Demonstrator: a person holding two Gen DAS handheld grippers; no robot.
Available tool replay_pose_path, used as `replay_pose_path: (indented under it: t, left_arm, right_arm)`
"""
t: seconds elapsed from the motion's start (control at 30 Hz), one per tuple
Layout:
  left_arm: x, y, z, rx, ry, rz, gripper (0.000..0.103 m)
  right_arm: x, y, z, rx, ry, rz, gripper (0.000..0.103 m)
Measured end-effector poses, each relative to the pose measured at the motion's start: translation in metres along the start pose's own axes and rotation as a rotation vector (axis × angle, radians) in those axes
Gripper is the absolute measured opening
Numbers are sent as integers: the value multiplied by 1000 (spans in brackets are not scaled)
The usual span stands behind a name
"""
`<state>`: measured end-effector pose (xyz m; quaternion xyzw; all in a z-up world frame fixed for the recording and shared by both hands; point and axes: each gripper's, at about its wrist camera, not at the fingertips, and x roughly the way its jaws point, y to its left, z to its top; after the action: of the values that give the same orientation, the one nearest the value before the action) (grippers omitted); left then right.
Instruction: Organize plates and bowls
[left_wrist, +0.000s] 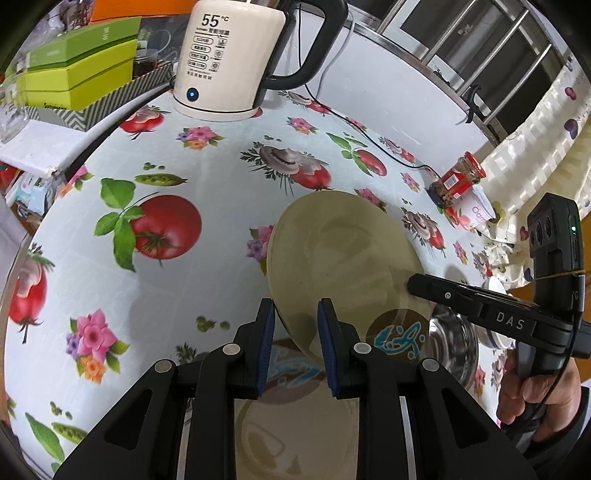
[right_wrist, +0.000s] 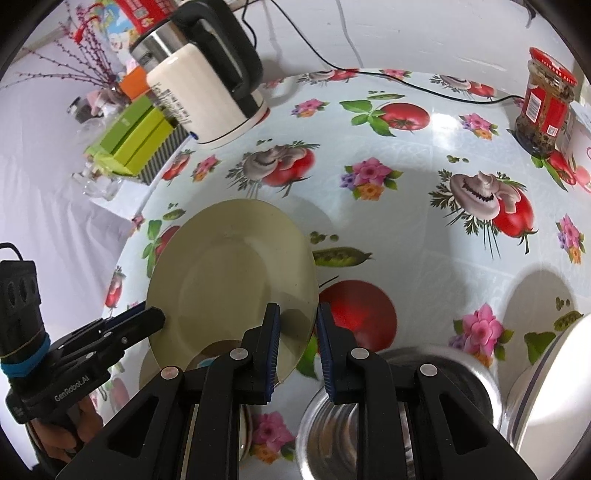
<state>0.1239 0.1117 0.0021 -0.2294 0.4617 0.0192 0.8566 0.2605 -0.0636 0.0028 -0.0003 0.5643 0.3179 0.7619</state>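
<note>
1. Left wrist view: the left gripper (left_wrist: 295, 306) has its two blue-padded fingers (left_wrist: 267, 343) on either side of the near rim of a pale yellow-green plate (left_wrist: 343, 251), pinching it.
2. The plate is tilted and held clear of the flowered tablecloth (left_wrist: 221, 221), about the middle of the table.
3. The right gripper (left_wrist: 412, 282) comes in from the right, its tip pressed together on the plate's right edge. A hand (left_wrist: 532, 395) grips its handle at the lower right.
4. Under the raised plate lies a patterned plate (left_wrist: 395, 336) with a brown and teal rim. Just beside it, to the right, sits a steel bowl (left_wrist: 454, 343).
5. Farther back stand a cream kettle (left_wrist: 225, 62) on its base, green boxes (left_wrist: 77, 70) to the left, and a red-lidded jar (left_wrist: 458, 177) to the right.
6. Right wrist view: the right gripper (right_wrist: 297, 308) is nipped onto the plate's (right_wrist: 229, 273) lower right rim, which runs between its pads.
7. The left gripper (right_wrist: 159, 317) bites the opposite, left edge of the plate, held by a hand (right_wrist: 62, 435) at the bottom left.
8. Below the right gripper's fingers is the steel bowl (right_wrist: 369, 424), and a white bowl (right_wrist: 554, 387) sits just beside it at the right edge.
9. The kettle (right_wrist: 207, 96) and boxes (right_wrist: 133, 136) are at the upper left, the jar (right_wrist: 543, 103) at the upper right, all well apart from the plate.
</note>
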Motion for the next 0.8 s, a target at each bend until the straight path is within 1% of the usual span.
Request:
replay_pose_path:
  t: [0.27,0.8]
  left_arm:
    - [-15,5,-13,-10,-9,8,25]
    - [-37,21,-41,-37,-17,36,25]
  right_arm:
    - [-3,11,-11,-8,3,13,19]
    - [-5,35,-43,-38,23,43,19]
